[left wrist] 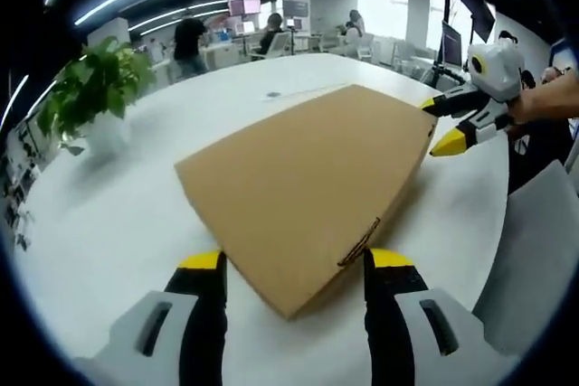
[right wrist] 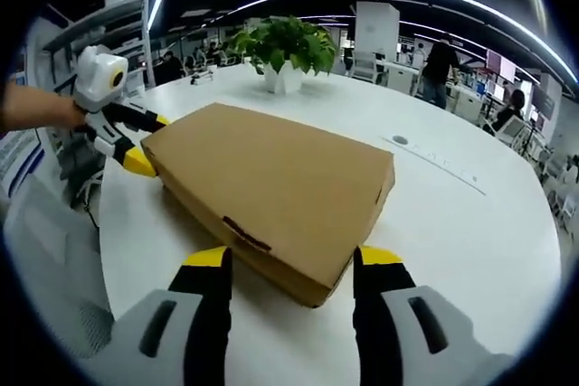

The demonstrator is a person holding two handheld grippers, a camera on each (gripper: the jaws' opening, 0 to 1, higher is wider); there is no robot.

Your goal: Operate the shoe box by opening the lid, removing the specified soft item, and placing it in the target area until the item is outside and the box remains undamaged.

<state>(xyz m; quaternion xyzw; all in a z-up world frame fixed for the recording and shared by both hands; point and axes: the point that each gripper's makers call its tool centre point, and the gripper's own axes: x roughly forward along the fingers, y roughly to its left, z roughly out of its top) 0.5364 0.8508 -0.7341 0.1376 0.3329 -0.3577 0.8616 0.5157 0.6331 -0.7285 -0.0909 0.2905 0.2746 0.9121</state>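
No text, label, brand, number or sign can be read in either view. The brown cardboard shoe box is plain on its lid and on the sides that show, with no print or sticker. The screens far back in the office glow pink and white in the left gripper view, but whatever stands on them is too small and blurred to make out. A small round mark on the white tabletop beyond the box, seen in the right gripper view, carries no lettering that can be told.
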